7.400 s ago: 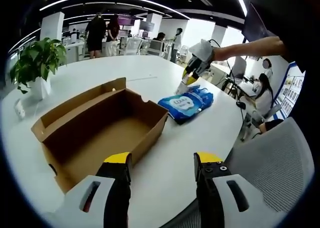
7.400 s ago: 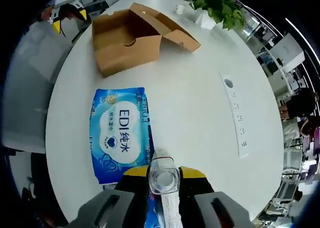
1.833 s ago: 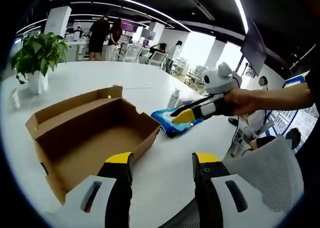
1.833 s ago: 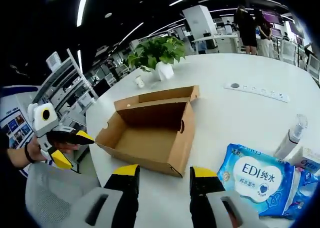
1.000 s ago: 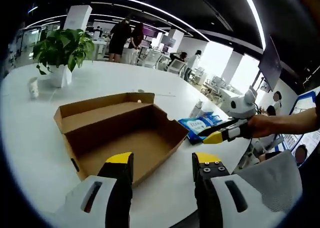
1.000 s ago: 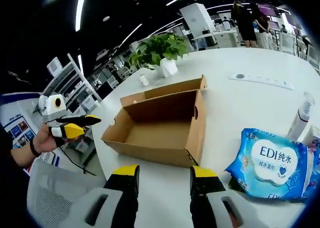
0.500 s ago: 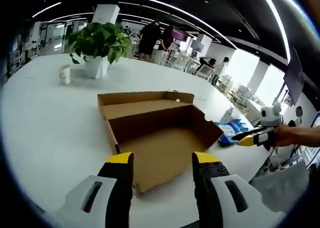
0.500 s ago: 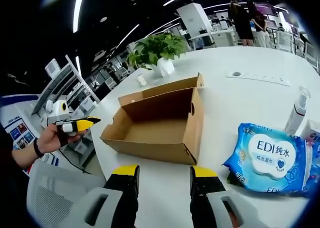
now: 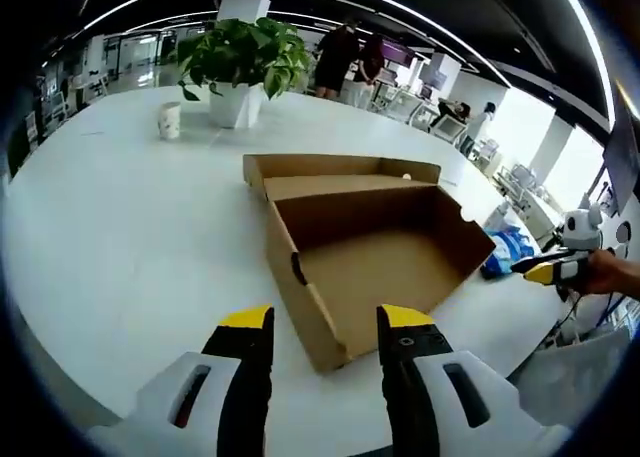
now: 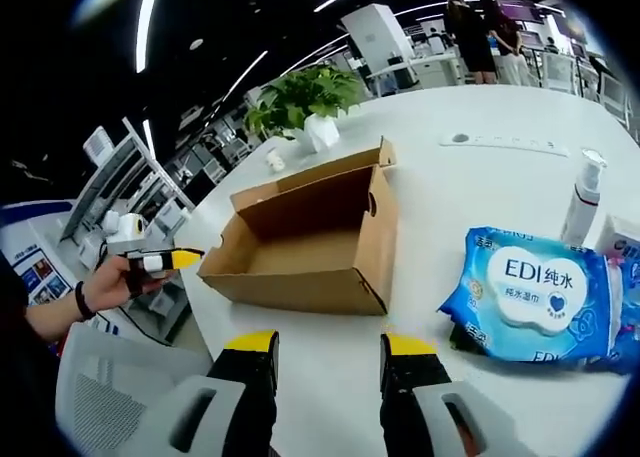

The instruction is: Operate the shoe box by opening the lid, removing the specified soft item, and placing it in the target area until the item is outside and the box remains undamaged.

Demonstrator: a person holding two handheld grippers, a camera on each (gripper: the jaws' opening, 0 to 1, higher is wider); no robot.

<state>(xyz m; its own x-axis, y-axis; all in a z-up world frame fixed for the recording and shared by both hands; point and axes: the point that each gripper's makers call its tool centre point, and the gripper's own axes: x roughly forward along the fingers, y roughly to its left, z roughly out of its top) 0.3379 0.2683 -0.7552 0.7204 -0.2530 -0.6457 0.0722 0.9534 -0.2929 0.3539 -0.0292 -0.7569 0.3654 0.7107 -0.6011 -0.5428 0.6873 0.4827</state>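
Observation:
An open brown cardboard shoe box (image 9: 370, 257) stands on the white round table (image 9: 130, 227), its lid folded back flat behind it. The inside shows bare cardboard. My left gripper (image 9: 325, 322) hovers open just in front of the box's near corner, holding nothing. In the right gripper view the box (image 10: 310, 242) sits ahead and a blue wipes pack (image 10: 535, 282) lies on the table to its right. My right gripper (image 10: 330, 345) is open and empty, short of the box's side wall. The pack (image 9: 507, 249) peeks from behind the box.
A potted plant (image 9: 240, 62) and a small cup (image 9: 170, 120) stand beyond the box. A spray bottle (image 10: 582, 207) and a power strip (image 10: 500, 142) lie past the wipes pack. A grey chair (image 10: 110, 387) is at the table's edge. People stand in the background.
The left gripper's camera has swung round the box toward its end, so the box sits more to the right. The right gripper view barely shifted. The box and the pack stay put.

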